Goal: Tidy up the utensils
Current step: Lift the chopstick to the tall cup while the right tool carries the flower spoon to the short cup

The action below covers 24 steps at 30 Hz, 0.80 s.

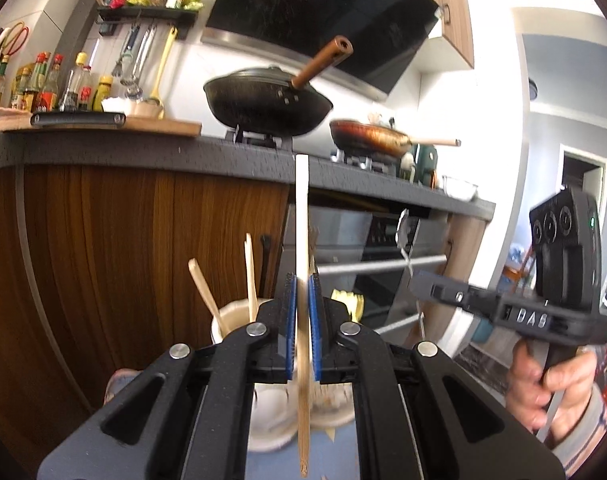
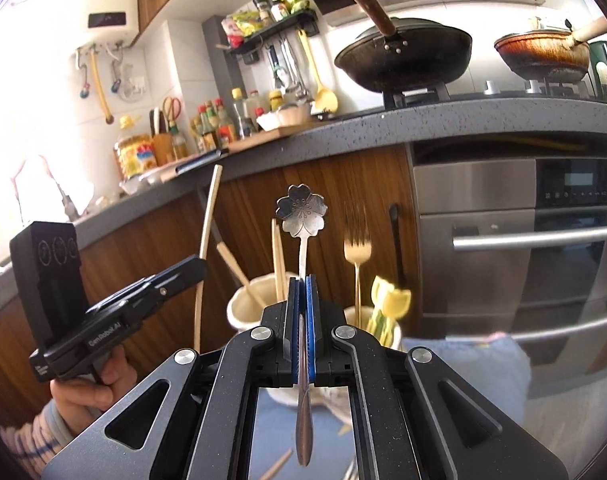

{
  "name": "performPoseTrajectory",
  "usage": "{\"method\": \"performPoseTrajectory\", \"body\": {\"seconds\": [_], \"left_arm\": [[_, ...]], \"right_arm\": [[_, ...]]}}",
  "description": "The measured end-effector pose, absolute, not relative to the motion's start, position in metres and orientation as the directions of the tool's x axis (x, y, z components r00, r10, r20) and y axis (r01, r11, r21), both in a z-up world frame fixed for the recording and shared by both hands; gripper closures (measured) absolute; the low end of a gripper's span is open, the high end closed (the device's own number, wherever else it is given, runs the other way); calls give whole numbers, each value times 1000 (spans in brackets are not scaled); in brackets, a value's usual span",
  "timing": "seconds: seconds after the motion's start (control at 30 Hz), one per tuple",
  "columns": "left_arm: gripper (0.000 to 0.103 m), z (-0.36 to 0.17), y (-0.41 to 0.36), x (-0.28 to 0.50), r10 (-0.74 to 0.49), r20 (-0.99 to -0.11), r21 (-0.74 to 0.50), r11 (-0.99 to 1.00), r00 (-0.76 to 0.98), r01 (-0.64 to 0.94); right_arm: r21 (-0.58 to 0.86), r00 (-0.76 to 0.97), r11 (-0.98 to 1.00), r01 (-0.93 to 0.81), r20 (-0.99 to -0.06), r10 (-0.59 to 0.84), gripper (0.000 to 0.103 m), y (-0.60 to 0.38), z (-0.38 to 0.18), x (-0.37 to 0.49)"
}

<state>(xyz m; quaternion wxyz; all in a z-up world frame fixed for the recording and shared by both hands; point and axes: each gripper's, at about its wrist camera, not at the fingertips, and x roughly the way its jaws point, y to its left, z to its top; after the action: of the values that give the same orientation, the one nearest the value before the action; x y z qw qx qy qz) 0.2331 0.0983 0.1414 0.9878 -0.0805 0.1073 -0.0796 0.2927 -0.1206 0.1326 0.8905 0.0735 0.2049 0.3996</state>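
Observation:
My left gripper is shut on a pale wooden chopstick, held upright above a cream utensil cup that holds other chopsticks. My right gripper is shut on a silver spoon with a flower-shaped bowl, also upright. In the right wrist view two cream cups stand ahead: one with chopsticks, one with a gold fork and a yellow tulip-shaped utensil. The left gripper also shows in the right wrist view, and the right gripper in the left wrist view.
A blue mat lies under the cups. Behind stand wooden cabinet doors, a steel oven and a grey countertop with a black wok, a brown pan, sauce bottles and a cutting board.

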Motion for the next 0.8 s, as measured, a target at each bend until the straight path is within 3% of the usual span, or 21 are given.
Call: {"method": "performPoseTrajectory", "body": {"seconds": [0.6,0.8], "left_arm": [[97,168,118,269,-70,42,-241,968,997,78],[97,151,110,282,-42,38,-217,975,998,49]], "right_arm": [[354,694,702,-618,-173,699,99,-114,134,334],[330,725,731,-598,-167,668,99,-105,129,340]]}}
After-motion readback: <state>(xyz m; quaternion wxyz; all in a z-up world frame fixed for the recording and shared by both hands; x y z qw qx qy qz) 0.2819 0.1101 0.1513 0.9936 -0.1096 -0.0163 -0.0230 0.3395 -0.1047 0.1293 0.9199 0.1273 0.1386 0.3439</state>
